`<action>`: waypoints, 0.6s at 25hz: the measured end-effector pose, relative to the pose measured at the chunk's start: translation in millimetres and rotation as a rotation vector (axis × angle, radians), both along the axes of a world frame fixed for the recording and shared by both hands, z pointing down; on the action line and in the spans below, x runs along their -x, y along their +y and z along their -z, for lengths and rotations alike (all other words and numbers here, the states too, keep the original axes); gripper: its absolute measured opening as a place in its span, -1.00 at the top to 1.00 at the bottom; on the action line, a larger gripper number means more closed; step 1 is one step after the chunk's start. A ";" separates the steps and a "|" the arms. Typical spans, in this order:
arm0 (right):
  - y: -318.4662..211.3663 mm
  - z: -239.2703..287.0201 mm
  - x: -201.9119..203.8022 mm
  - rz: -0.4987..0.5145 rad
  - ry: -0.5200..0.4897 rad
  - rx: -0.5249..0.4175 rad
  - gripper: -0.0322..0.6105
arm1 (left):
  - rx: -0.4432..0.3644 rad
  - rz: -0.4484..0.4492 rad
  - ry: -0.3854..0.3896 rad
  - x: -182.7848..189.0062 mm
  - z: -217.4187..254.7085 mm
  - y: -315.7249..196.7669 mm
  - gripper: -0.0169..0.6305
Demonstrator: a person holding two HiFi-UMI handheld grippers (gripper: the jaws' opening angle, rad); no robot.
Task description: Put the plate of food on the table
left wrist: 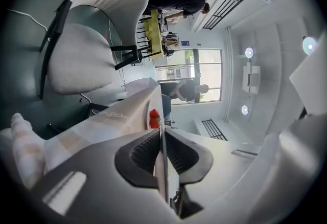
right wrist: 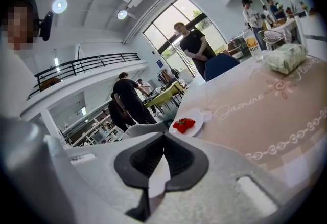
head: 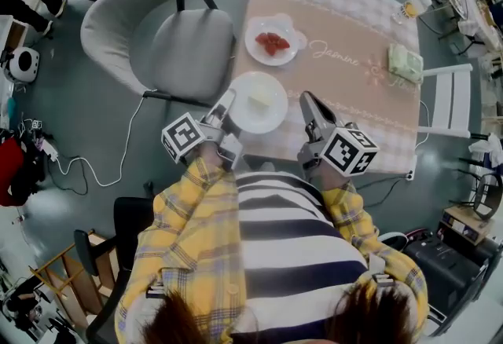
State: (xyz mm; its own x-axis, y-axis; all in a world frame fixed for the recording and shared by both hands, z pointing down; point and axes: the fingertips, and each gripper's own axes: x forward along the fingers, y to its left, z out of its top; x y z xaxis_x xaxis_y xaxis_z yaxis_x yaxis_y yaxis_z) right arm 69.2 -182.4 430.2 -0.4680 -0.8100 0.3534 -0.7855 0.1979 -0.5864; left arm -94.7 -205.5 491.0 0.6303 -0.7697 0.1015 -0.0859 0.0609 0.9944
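A white plate (head: 257, 101) with a pale piece of food lies at the near left corner of the pink table (head: 346, 107). My left gripper (head: 228, 104) is shut on the plate's left rim. In the left gripper view that rim (left wrist: 163, 164) shows as a thin white edge between the jaws of the left gripper (left wrist: 162, 141). My right gripper (head: 308, 99) hovers just right of the plate, seemingly apart from it. In the right gripper view its jaws are together (right wrist: 162, 154), with a small white sliver between them that I cannot identify.
A second plate with strawberries (head: 272, 42) (right wrist: 186, 124) (left wrist: 154, 118) sits farther along the table. A green packet (head: 405, 64) (right wrist: 286, 58) and a glass (head: 413, 6) are at the far right. A grey chair (head: 173, 44) stands left, a white chair (head: 452, 99) right.
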 end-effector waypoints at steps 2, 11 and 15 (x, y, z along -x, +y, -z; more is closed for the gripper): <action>-4.2 -2.5 2.4 -0.012 0.008 0.007 0.91 | 0.006 -0.019 -0.003 1.0 -4.6 -3.9 0.91; -14.6 -14.9 12.3 -0.011 0.030 0.051 0.91 | 0.013 -0.060 0.004 -4.1 -7.7 -9.4 0.91; -23.0 -8.9 12.5 0.008 0.013 0.034 0.91 | 0.033 -0.043 -0.007 -2.5 -14.5 -9.9 0.90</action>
State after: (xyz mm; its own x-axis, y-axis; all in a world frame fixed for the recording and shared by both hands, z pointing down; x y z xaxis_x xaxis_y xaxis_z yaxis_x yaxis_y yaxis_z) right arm 56.8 -205.4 439.2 -0.4697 -0.7936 0.3867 -0.7917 0.1848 -0.5823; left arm -92.2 -215.4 505.5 0.6622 -0.7378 0.1310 -0.0964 0.0895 0.9913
